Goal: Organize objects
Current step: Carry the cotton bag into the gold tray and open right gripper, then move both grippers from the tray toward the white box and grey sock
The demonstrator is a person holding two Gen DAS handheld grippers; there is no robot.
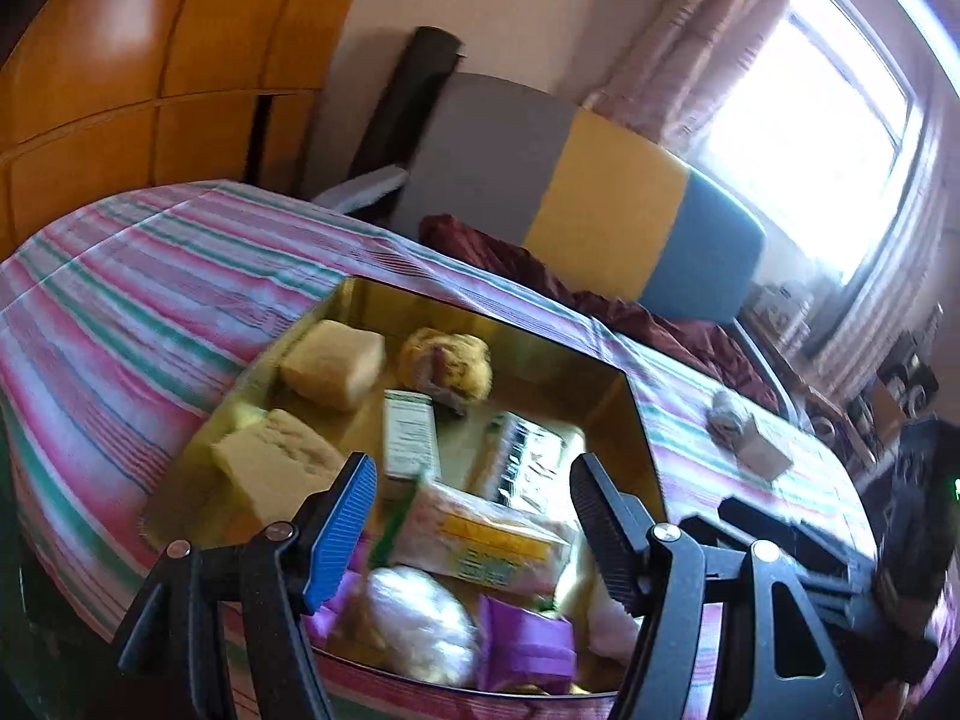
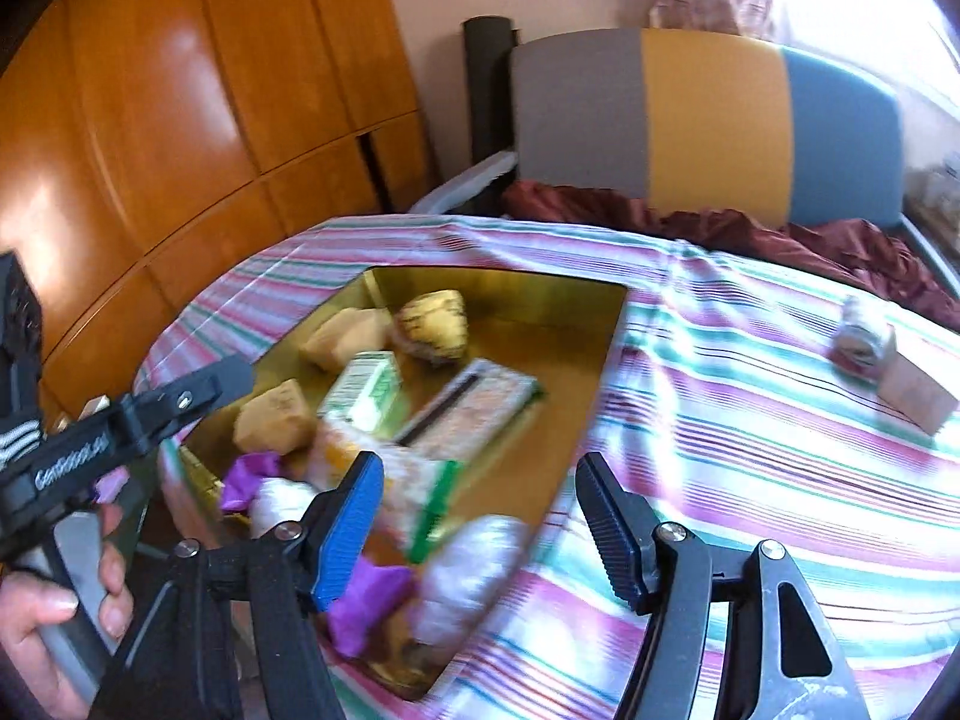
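- Left gripper [image 1: 474, 525]: jaws apart, nothing clamped, hovering above the near end of the gold tray [image 1: 516, 324], tilted downward.
- Right gripper [image 2: 480, 531]: jaws spread and empty, poised over the tray's near right corner; no pad pressing on anything.
- Directly beneath the left jaws: yellow-labelled packet [image 1: 486, 540], clear-wrapped white bundle [image 1: 420, 624], purple wrapper [image 1: 528, 642]. Probably light, crinkly, slippery in film; best pinched across the short width, gently, to avoid crushing.
- Further in: green-and-white carton [image 1: 409, 432], stiff-sided, likely light; grasp across the 2 broad faces.
- Beside it: striped flat packet [image 1: 528, 456], thin; edge grip near the middle seems safest.
- Far end of the tray: 2 pale sponge-like blocks [image 1: 333, 363], soft and compressible, plus a rounded yellow lump [image 1: 447, 363]; light squeeze enough, judging by the look.
- Outside the tray, on the striped cloth [image 1: 150, 300] well to the right: small beige block [image 1: 765, 456] touching a crumpled wrapped item [image 1: 726, 414]. Apparently the only 2 items not yet gathered.
- Block: rigid, flat-sided, easy across opposite faces. Crumpled item: soft, likely featherweight, prone to slipping.
- Beyond: multicoloured headboard [image 1: 606, 204], wooden wardrobe [image 1: 150, 60], window [image 1: 828, 138].
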